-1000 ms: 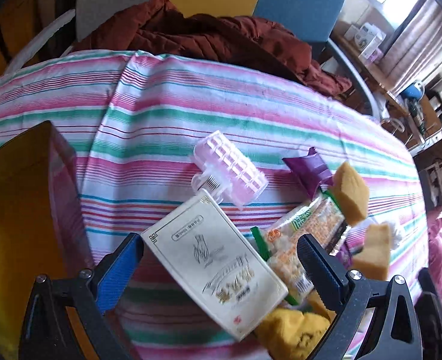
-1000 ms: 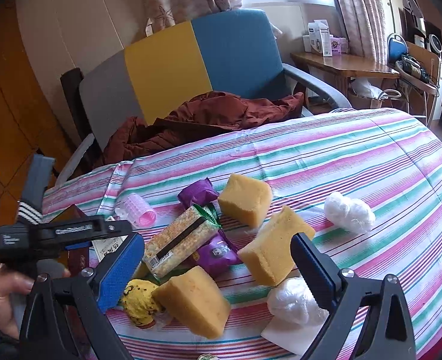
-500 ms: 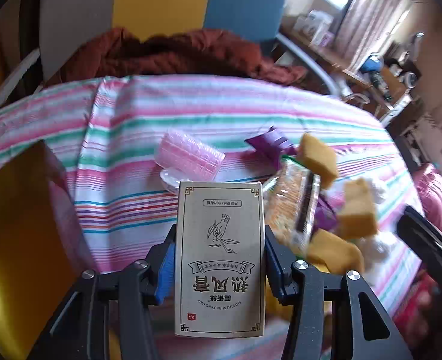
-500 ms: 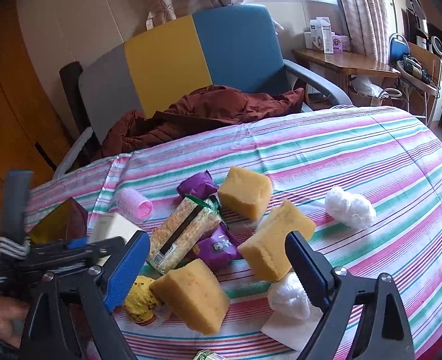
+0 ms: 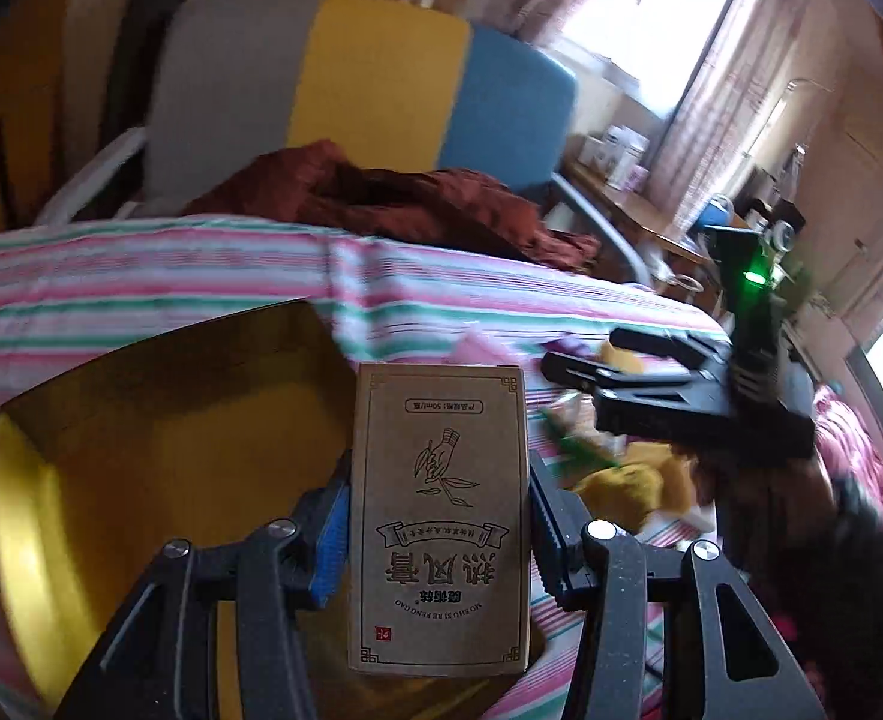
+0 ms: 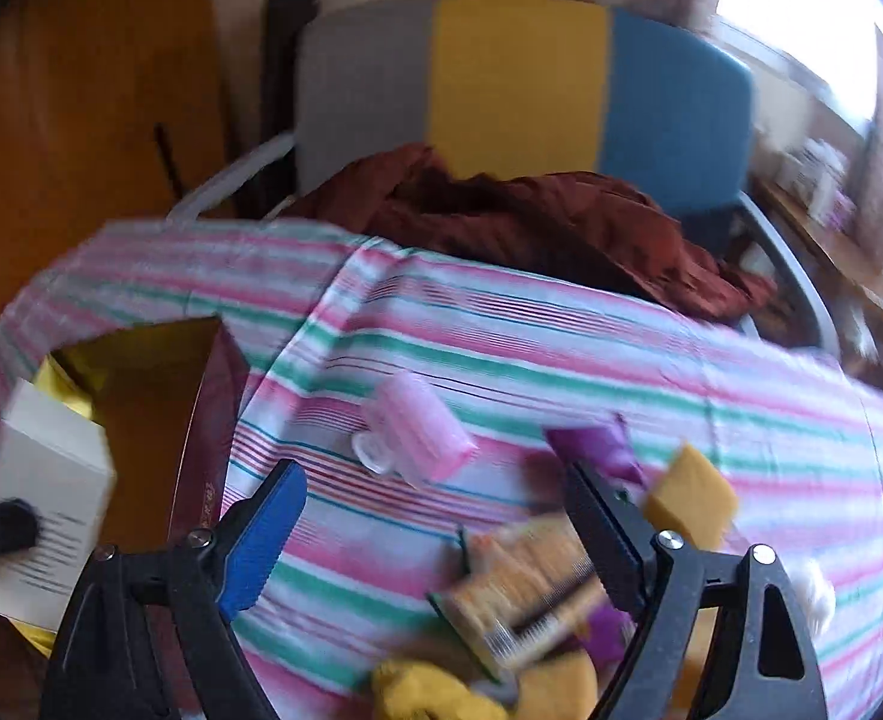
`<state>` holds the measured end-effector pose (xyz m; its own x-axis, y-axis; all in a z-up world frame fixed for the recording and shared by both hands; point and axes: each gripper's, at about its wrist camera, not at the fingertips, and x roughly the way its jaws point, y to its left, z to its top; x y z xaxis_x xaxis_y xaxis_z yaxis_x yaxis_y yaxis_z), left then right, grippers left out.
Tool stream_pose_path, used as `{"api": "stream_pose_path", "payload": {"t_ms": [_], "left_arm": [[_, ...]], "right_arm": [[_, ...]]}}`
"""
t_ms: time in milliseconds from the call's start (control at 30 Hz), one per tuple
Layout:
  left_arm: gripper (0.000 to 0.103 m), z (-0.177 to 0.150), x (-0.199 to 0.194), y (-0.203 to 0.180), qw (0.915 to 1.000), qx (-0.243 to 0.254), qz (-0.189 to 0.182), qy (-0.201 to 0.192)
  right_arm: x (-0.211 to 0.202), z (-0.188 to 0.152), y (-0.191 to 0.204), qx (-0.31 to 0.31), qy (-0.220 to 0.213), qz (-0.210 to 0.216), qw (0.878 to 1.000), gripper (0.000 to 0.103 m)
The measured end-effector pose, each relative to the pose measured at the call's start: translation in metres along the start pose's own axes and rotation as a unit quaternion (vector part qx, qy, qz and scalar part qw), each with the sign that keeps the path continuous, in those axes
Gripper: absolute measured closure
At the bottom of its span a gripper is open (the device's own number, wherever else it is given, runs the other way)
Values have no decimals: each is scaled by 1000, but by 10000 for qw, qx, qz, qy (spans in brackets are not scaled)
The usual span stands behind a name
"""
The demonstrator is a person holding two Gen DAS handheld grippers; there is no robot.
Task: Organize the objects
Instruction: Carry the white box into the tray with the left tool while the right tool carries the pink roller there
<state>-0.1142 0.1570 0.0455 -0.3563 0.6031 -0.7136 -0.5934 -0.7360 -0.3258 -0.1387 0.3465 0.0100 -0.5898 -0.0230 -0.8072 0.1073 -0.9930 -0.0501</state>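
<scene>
The left hand-held gripper (image 5: 438, 531) clamps a tan carton (image 5: 438, 516) printed with a hand-and-leaf drawing, upright above the open gold-lined box (image 5: 159, 456). The right hand-held gripper (image 6: 435, 531) gapes, empty, over the striped tabletop (image 6: 501, 372).

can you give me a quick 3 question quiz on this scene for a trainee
1. True or false: the left gripper is shut on the tan carton.
2. What lies nearest ahead of the right gripper? A) pink hair roller B) white plastic ball C) red jacket
3. Fill in: the held carton hangs in front of the open box with the ______ lining.

Key
1. True: both pads press on the carton's sides.
2. A: the roller lies on the striped cloth just beyond the open jaws, which hold nothing.
3. Gold.
</scene>
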Motion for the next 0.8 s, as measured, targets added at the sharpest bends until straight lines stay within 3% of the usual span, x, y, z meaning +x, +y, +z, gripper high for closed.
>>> {"api": "stream_pose_path", "payload": {"t_ms": [133, 300, 367, 400, 567, 700, 800], "left_arm": [[51, -19, -15, 43, 9993, -307, 203, 95], [51, -50, -26, 77, 9970, -572, 460, 248], [51, -58, -26, 88, 9954, -737, 530, 294], [51, -62, -29, 94, 9949, -792, 556, 295], [51, -66, -30, 112, 9920, -987, 751, 255], [51, -59, -36, 119, 9910, -993, 895, 105], [51, -52, -39, 123, 9895, -1002, 1043, 5]], "right_arm": [[48, 14, 19, -691, 539, -268, 9958, 12], [84, 20, 11, -795, 1070, -177, 9909, 13], [92, 20, 10, -745, 1176, -137, 9902, 27], [92, 20, 11, -704, 1139, -132, 9909, 39], [72, 18, 24, -763, 917, -162, 9927, 41], [34, 29, 35, -651, 473, -120, 9967, 41], [5, 42, 49, -497, 134, 146, 9986, 41]]}}
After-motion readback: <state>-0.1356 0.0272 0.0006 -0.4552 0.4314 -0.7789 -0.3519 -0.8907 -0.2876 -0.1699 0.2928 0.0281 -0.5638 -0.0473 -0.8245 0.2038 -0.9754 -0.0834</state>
